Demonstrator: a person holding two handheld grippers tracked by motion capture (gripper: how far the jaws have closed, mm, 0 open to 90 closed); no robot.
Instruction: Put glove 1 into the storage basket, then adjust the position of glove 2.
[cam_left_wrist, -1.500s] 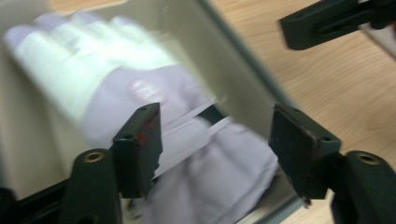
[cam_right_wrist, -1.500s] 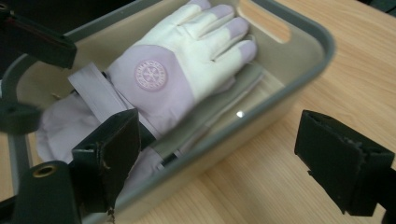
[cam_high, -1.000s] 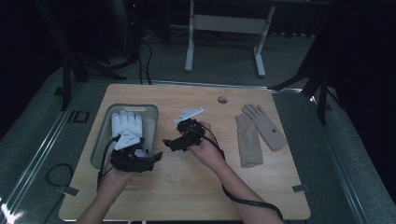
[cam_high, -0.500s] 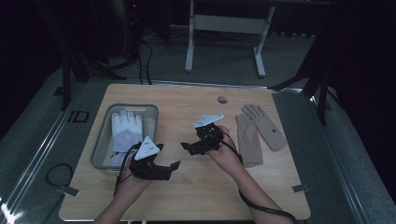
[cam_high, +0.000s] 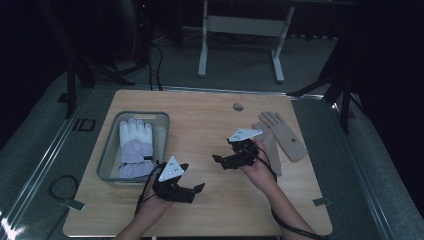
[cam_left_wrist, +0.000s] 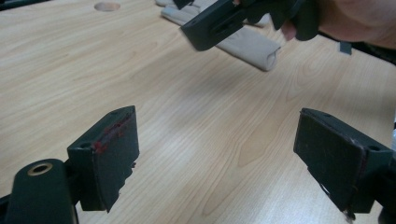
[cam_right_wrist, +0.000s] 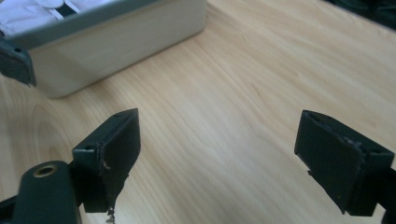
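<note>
My left tongs (cam_high: 196, 189) sit lower centre of the high view, spread wide, nothing between them. Right tongs (cam_high: 218, 160) are mid-frame, also spread and empty; in the right gripper view they look across bare wood at the bin wall (cam_right_wrist: 116, 42) upper left.

Tabletop (cam_high: 200, 135) is otherwise bare under both.

Task things: white padded glove (cam_high: 134, 147) lies inside the grey bin (cam_high: 111, 150) at centre left. Two tan gloves at right: one flat, fingers up (cam_high: 283, 135); the other (cam_high: 270, 150) just left of it, partly behind my right hand. Its cuff end shows top centre in the left gripper view (cam_left_wrist: 247, 46), below my right tongs (cam_left_wrist: 219, 23).

Step, as I read it: between picks. White glove is binned, tan ones aren't yet.

Next move needs: right tongs turned toward the nearer tan glove, lowered onto the cloth, pinched on an edge or cuff so it lifts clean off the wood.

Count: 2 tongs, 1 bin, 3 gloves (1 white, 2 tan).
</note>
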